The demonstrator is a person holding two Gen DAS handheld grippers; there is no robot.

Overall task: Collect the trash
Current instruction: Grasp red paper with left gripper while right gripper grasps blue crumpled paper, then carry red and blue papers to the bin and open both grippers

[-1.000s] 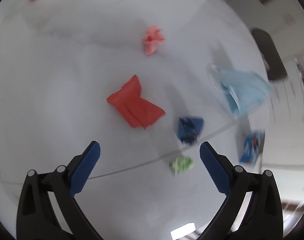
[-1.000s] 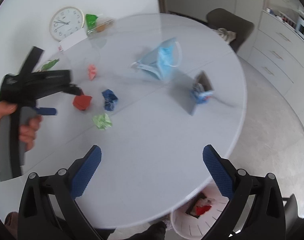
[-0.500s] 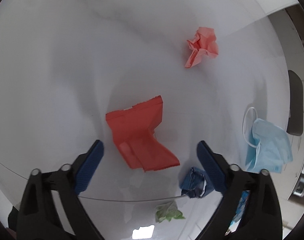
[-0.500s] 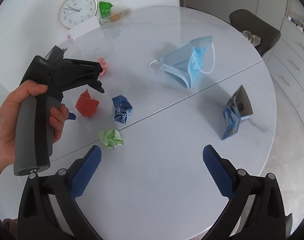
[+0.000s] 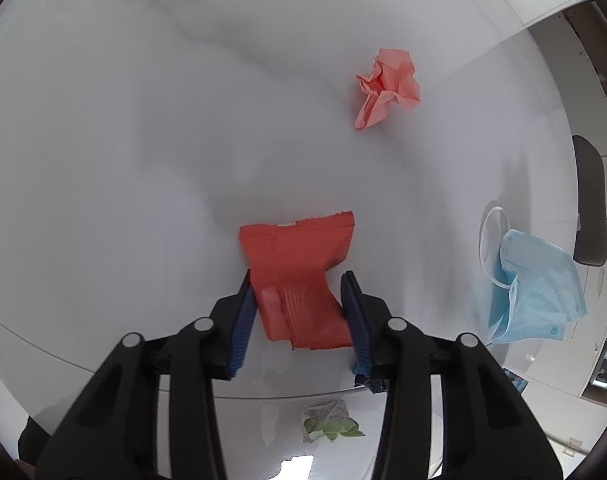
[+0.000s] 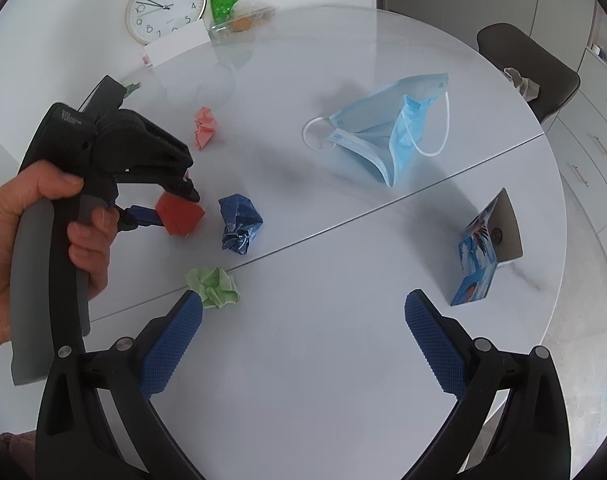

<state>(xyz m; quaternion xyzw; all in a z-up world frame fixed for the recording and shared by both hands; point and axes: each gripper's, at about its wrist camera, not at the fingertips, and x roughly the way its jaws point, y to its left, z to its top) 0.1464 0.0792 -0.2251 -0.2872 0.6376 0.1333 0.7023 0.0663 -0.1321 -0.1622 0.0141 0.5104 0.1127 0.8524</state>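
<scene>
Left wrist view: the left gripper (image 5: 301, 304) has its fingers narrowed around the red wrapper (image 5: 299, 276), one blue pad against each side of its near half. The wrapper lies flat on the white counter (image 5: 123, 160), its torn end pointing to 12 o'clock. This looks like the grasp step on the first piece of trash; the next move calls for a firm pinch and a straight lift, since a thin foil can slip from the pads. At 1 o'clock a crumpled pink paper (image 5: 387, 88) sits well apart; at 3 o'clock a blue face mask (image 5: 531, 292) lies near the counter's rim; a green paper wad (image 5: 329, 426) lies at 6 o'clock, behind the fingers.

Right wrist view: the right gripper (image 6: 301, 340) hangs with fingers wide and nothing between them, above bare counter at 6 o'clock. The left gripper sits at 9 o'clock on the wrapper, with a crumpled blue wrapper (image 6: 239, 222) just beside it at 3 o'clock of it, so a lift should go up, not sideways. A small blue carton (image 6: 485, 248) stands close to the rim at 3 o'clock. The centre of the counter is free for travel. No bin shows in this view.
</scene>
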